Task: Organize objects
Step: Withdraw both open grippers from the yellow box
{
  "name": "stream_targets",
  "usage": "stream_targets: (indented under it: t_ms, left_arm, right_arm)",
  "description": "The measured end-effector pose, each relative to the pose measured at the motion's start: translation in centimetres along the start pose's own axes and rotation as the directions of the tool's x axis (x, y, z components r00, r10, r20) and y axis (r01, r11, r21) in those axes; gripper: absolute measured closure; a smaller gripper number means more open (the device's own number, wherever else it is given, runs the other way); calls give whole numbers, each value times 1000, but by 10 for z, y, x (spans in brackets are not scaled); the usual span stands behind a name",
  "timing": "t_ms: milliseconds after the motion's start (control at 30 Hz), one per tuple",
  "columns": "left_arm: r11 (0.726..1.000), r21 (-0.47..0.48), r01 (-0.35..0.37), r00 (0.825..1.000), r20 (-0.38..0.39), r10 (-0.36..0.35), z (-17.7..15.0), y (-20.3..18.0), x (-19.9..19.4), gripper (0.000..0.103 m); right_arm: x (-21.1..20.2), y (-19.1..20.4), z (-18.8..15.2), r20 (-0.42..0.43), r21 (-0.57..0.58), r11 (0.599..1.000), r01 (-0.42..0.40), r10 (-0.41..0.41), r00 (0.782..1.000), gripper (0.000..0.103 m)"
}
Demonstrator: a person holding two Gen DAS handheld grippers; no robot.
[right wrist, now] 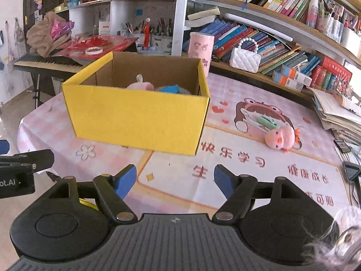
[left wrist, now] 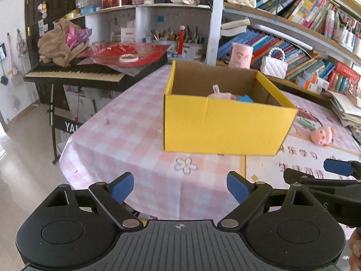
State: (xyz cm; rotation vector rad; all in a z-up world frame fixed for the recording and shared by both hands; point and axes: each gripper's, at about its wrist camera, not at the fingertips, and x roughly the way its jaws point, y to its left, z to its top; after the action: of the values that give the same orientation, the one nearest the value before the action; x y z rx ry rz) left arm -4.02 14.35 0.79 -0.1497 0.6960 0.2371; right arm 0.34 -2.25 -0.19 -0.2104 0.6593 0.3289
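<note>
A yellow cardboard box (left wrist: 225,124) stands open on the pink table; it also shows in the right wrist view (right wrist: 140,117). Inside it lie a pink plush (right wrist: 141,85) and a blue item (right wrist: 170,88). A pink plush chick (right wrist: 281,139) lies on the table right of the box, beside a small green object (right wrist: 267,122); the chick also shows in the left wrist view (left wrist: 322,135). My left gripper (left wrist: 180,187) is open and empty, in front of the box. My right gripper (right wrist: 175,180) is open and empty, in front of the box's right corner.
A keyboard piano (left wrist: 76,74) with red paper and cloth stands left of the table. Bookshelves (right wrist: 282,45) run behind it, with a pink cylinder (right wrist: 200,47) and a white handbag (right wrist: 244,59). A stack of books (right wrist: 338,117) and dark devices (right wrist: 349,169) sit at the right edge.
</note>
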Motion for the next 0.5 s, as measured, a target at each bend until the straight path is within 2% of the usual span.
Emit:
stream_targets:
  t_ms: [267,500]
  left_arm:
    - [997,39,63,997,-43,-62,-15,-12,-4,11]
    - [987,85,138,989,-62,-133,-16,-32,-2,11]
  right_arm:
    - [-18,-5,-23,-32,11,999,36,-36,999,25]
    - [-30,-25,-35,-49,57,992,111,-109,993,23]
